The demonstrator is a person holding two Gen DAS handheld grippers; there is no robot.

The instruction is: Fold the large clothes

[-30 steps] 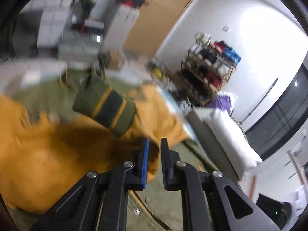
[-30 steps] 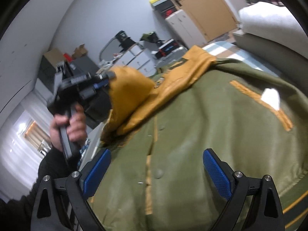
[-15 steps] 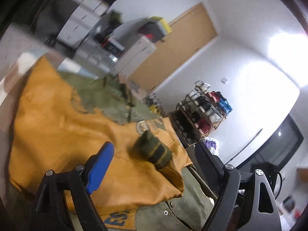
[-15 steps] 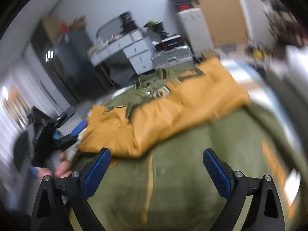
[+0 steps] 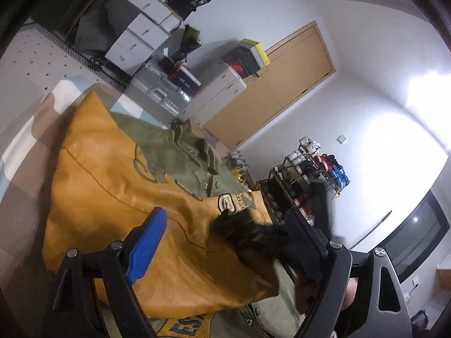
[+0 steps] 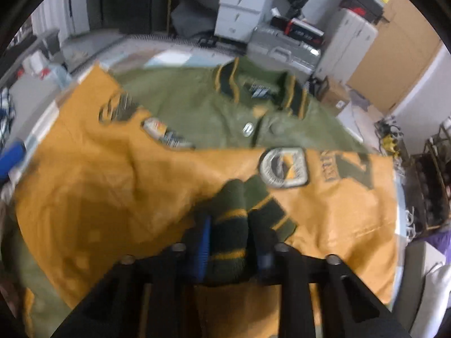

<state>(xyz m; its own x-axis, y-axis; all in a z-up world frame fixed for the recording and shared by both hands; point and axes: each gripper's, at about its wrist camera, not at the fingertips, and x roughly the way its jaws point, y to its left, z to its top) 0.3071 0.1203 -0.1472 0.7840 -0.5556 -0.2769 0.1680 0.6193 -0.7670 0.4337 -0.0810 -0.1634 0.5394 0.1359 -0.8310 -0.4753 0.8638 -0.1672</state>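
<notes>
Lying straight ahead of right gripper (image 6: 229,242): ribbed cuff (image 6: 239,211), pinched between just-closing pads, on mustard sleeve (image 6: 338,211) running left-right across green jacket (image 6: 197,104). Spread wide and holding nothing, left gripper (image 5: 228,250), w/ same cuff to its right.

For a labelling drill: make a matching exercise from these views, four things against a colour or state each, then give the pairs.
Things:
1. left gripper
2. right gripper
3. sleeve
4. jacket body

States or colours:
A. olive green
B. shut on the striped cuff
C. mustard yellow, laid across the jacket
D. open, holding nothing

Pairs: 1-D, 2-B, 3-C, 4-A
</notes>
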